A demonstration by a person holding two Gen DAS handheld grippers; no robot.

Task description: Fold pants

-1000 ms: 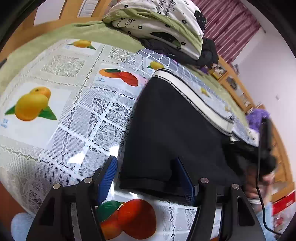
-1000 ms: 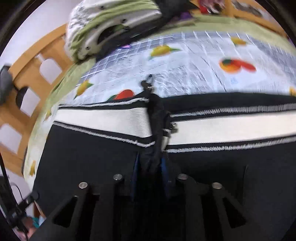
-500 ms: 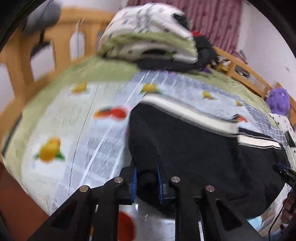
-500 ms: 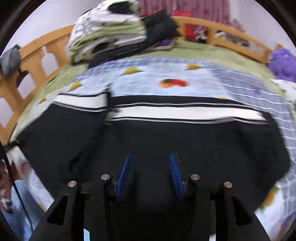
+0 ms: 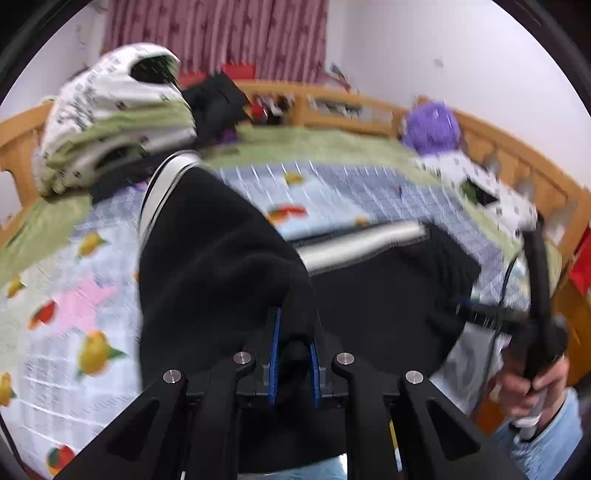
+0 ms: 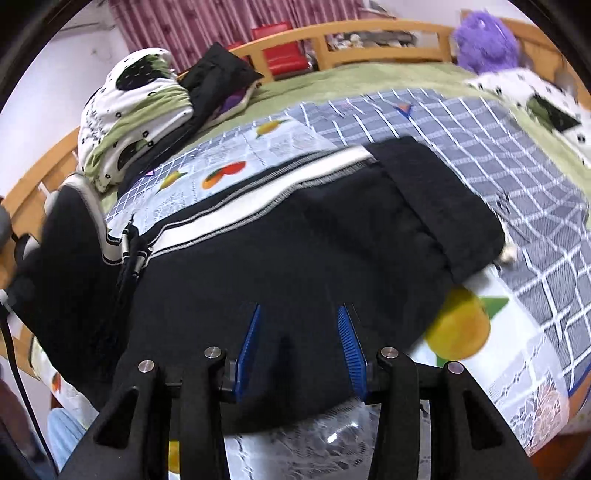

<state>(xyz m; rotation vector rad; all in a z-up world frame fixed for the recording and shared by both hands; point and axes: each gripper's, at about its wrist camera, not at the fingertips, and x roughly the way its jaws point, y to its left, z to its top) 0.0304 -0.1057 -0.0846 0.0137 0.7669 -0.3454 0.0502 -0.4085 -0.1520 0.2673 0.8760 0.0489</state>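
Note:
Black pants (image 6: 332, 229) with a white side stripe lie across the fruit-print cloth (image 6: 509, 373) on the bed. My left gripper (image 5: 293, 332) is shut on a bunch of the pants' black fabric (image 5: 221, 258). It holds that end up off the bed, and the striped edge hangs away from the jaws. In the right wrist view this raised end (image 6: 70, 225) shows at the far left. My right gripper (image 6: 299, 325) hovers open above the near part of the pants, with nothing between its blue pads. A hand (image 5: 528, 380) grips the other gripper's handle at the right of the left wrist view.
A folded quilt pile (image 6: 129, 122) and a dark jacket (image 6: 218, 85) sit at the head of the bed. A purple plush (image 6: 484, 37) and a spotted pillow (image 6: 535, 96) lie at the far right. A wooden bed rail (image 6: 369, 33) runs along the back.
My left gripper closed on the pants' end and lifted it up and across. My right gripper let go of the fabric it pinched, opened, and drew back along the pants.

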